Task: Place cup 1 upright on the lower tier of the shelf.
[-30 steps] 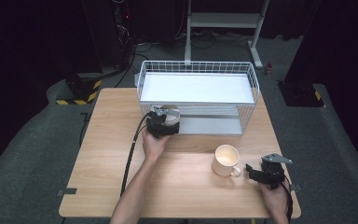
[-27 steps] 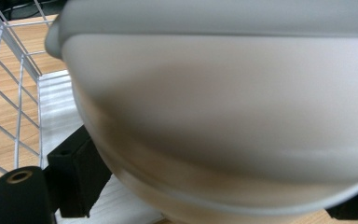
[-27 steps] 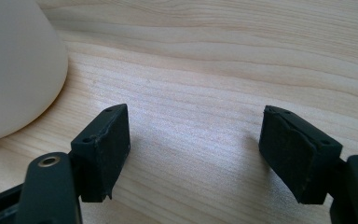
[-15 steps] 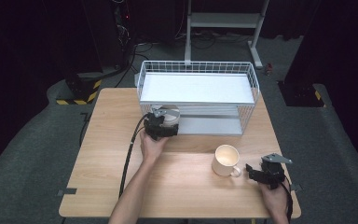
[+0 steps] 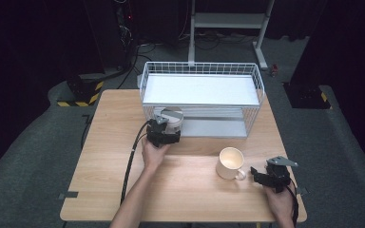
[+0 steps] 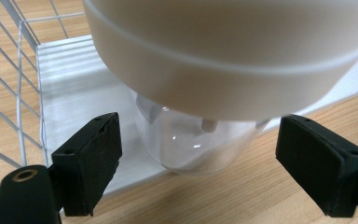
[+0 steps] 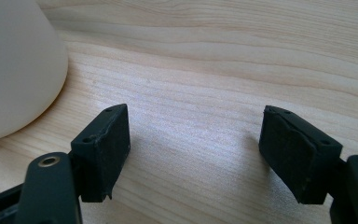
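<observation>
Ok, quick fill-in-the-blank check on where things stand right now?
1. The left gripper has its jaws ____ on either side of the clear jar.
2. The jar's base sits partly on the wooden table and partly on the white ____ of the wire rack.
3. The cream mug stands on the ____.

Missing: open; tray; table

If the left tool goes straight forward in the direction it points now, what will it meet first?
Probably the clear jar with a white lid, directly ahead between the left tool's open jaws, which have just been closing. It stands at the wire rack's lower shelf edge. Depth is uncertain.
</observation>
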{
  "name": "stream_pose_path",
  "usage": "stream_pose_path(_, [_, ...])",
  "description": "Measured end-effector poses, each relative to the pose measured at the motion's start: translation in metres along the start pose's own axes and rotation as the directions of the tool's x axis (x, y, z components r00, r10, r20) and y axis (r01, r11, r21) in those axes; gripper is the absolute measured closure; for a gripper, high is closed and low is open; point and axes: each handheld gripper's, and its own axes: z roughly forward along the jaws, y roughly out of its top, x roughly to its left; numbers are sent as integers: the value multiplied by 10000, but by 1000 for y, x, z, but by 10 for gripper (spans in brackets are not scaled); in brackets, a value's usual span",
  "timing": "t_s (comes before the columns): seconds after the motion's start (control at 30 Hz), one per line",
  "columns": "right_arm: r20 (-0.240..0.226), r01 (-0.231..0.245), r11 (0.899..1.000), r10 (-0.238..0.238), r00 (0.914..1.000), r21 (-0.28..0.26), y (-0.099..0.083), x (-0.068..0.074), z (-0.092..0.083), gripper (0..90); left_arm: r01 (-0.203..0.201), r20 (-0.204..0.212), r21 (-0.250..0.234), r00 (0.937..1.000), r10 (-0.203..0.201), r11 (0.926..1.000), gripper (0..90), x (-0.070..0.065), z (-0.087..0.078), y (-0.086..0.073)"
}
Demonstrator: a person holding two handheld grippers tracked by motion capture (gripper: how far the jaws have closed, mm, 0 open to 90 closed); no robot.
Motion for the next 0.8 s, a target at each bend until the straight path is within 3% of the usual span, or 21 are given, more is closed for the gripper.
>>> stream_pose_path(0.2, [-1,-16,10000,16,10000,5,0,0,0,250,50,-33,81,10000,-50,10000,171,-2,2,-3])
stream_pose_path(0.37, [-5,-3,10000,3,10000,0,0,0,0,250,-76,-299,246,9995,84,9997,210,-4,4,-5])
stream_pose_path(0.8, [0,-15,10000,15,10000,5,0,0,0,250,-228,-471,176,9986,237,9996,290,-6,5,-5])
